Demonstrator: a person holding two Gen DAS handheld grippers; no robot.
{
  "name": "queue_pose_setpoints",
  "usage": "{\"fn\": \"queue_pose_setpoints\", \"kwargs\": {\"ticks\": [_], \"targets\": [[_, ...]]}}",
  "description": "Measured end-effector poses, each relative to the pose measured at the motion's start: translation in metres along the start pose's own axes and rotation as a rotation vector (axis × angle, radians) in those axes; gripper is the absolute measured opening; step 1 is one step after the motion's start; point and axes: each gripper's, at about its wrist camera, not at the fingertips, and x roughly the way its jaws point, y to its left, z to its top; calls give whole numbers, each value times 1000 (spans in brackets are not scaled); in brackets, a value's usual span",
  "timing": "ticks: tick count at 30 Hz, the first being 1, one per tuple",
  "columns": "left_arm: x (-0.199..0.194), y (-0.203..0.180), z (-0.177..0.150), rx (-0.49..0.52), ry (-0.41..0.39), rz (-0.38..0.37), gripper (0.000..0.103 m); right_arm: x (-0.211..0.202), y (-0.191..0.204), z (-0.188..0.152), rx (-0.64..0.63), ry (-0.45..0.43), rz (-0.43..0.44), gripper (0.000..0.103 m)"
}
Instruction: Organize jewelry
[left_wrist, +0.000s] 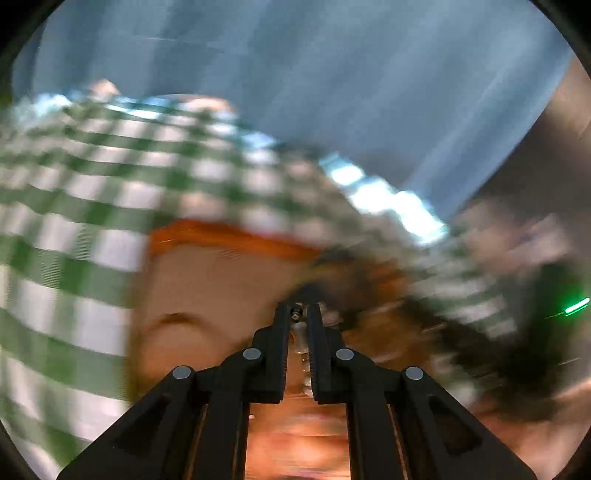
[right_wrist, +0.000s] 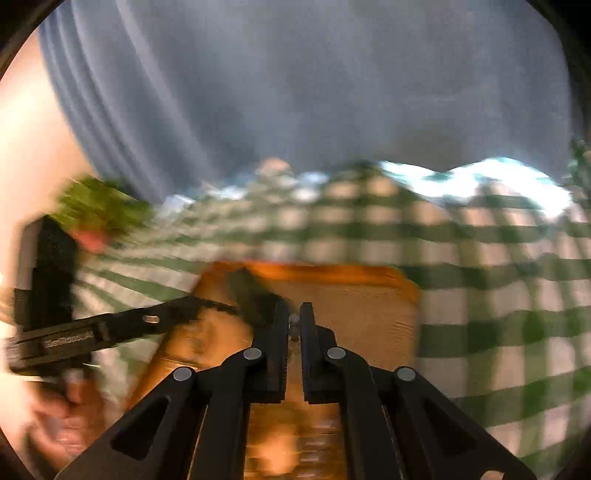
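Both the left gripper (left_wrist: 297, 314) and right gripper (right_wrist: 294, 317) had jaws clamped on one small chain (blurred) above the wooden box (right_wrist: 373, 314), so storing seemingly remained.

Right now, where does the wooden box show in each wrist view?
Left wrist: the wooden box fills the lower centre, under the left gripper, orange rim on its far edge.
Right wrist: it lies centre, ahead of and under the right gripper, with the left gripper reaching in over its left part.
Shared landmark: the green checked cloth beneath the box, backed by a blue curtain.
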Motion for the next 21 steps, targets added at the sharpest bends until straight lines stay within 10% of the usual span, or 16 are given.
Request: {"fn": "queue_pose_setpoints", "kwargs": {"ticks": [6, 11, 14, 16, 21], "targets": [[14, -32, -14, 206, 11, 254, 10, 20, -5, -11, -4, 82, -113, 5], [14, -33, -17, 180, 15, 264, 14, 20, -12, -12, 30, 97, -189, 22], [2, -41, -16, 164, -10, 251, 37, 17, -4, -14, -2, 98, -135, 49], [-15, -50, -20, 185, -65, 271, 69, 9, 9, -18, -48, 80, -174, 67], [-67, -63, -52, 196, -127, 270, 83, -31, 22, -45, 0, 12, -178, 69]]}}
